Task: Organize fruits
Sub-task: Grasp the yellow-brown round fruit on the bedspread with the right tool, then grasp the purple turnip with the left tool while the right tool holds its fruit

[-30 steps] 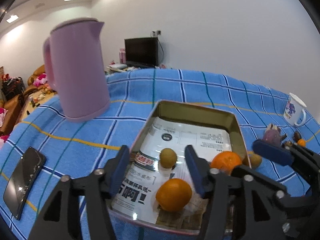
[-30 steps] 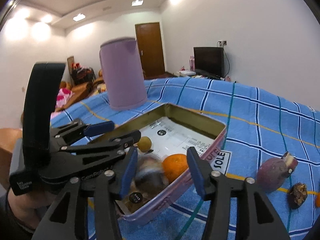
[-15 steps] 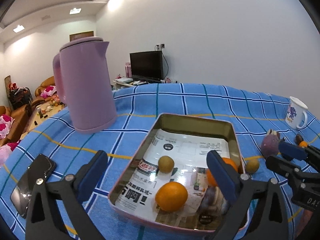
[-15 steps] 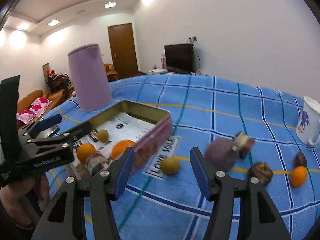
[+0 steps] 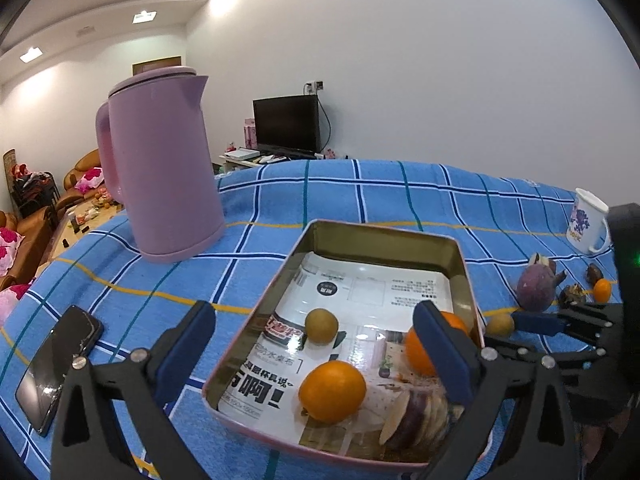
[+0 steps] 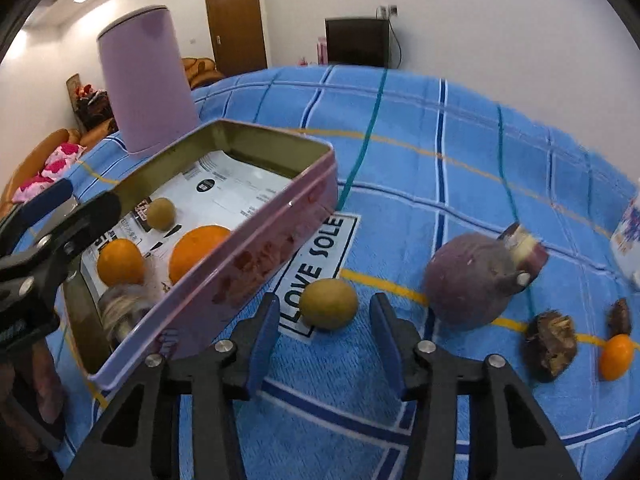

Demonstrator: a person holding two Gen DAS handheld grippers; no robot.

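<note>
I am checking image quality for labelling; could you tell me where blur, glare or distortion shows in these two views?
Left wrist view: sharp, fisheye-bent walls, ceiling-light glare on the tin's paper lining. Right wrist view: motion-blurred, the purple fruit smeared.

White walls (image 5: 420, 80); recessed ceiling lights (image 5: 144, 17); brown door (image 6: 236, 24); dark television (image 5: 287, 124) on a low stand; orange sofa (image 5: 24, 232), perhaps leather, with pink cushions (image 5: 7, 236).

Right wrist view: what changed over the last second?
The right hand-held gripper swung off the tin down to the small brown fruit on the cloth, jaws closing around it, no contact yet. The left hand-held gripper opened wide over the tin. Fruits and kettle stayed put.
</note>
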